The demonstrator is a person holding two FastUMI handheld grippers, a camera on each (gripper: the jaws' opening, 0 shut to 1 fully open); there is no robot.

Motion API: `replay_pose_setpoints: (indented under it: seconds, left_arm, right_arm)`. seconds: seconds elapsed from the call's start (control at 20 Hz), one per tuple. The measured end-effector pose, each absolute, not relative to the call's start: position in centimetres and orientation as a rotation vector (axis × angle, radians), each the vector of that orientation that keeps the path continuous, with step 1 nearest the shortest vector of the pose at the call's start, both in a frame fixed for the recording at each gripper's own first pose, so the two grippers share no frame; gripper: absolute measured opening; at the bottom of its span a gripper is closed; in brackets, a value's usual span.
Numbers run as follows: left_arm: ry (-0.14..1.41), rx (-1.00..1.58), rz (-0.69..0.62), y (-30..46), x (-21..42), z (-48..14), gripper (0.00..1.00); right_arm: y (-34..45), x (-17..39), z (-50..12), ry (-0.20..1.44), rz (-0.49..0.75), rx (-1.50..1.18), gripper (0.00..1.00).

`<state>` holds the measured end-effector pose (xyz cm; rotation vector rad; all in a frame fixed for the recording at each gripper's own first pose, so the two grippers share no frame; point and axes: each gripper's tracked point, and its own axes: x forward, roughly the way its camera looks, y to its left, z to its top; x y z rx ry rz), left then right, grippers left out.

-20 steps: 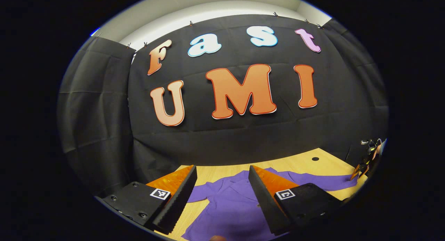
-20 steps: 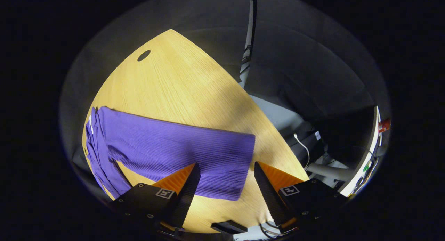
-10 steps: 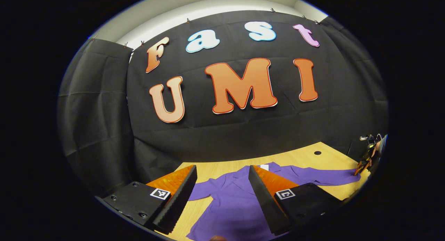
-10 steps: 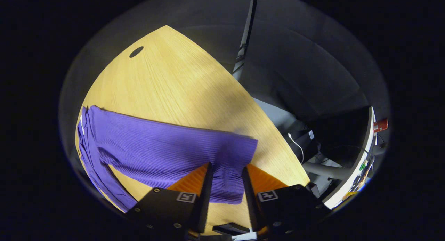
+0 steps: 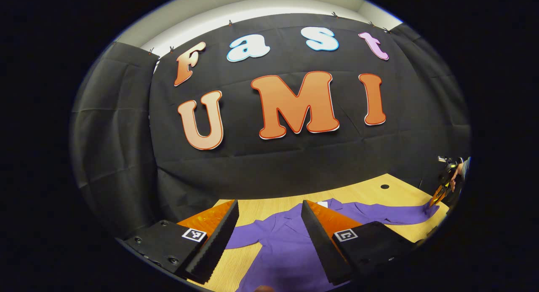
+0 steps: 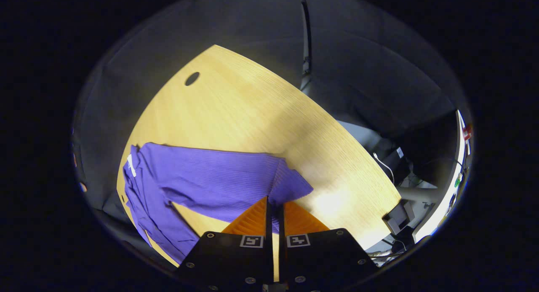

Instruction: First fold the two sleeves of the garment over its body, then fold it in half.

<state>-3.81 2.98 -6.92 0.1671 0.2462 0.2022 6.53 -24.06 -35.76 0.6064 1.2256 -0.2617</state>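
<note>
**Inspector:** In the right gripper view, your right gripper (image 6: 274, 207) sits at bottom centre with its fingers pressed together on the cuff end of the sleeve (image 6: 219, 180); the cloth bunches upward just beyond the tips. I judge that a firm pinch.

**Operator:** And the other one?

**Inspector:** In the left gripper view, your left gripper (image 5: 269, 224) stands wide apart at the bottom of the frame, holding nothing, above the garment (image 5: 286, 250).

**Operator:** Where does the garment lie?

**Inspector:** Spread on the table (image 6: 252, 111). In the left gripper view its body runs from bottom centre, with one sleeve stretching toward the lower right edge. There your right gripper appears small beside the hand (image 5: 455, 180) holding it.

**Operator:** How will it handle?

**Inspector:** My judgement: light, soft ribbed knit, limp and prone to sagging and dragging. Take each sleeve at the cuff edge and lift enough to clear the table before you carry it over the body.

**Operator:** Any containers?

**Inspector:** None visible. The table's far part carries a dark round hole (image 6: 192, 78).
</note>
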Motion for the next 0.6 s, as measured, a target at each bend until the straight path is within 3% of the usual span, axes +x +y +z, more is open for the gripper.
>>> replay_pose_setpoints:
  seconds: [0.6]
  left_arm:
    - [0.274, 0.088, 0.164, 10.6, -3.0, -9.2, 0.94]
  right_arm:
    - [-9.2, 10.7, -22.9, 1.069, -0.044, 0.479, 0.05]
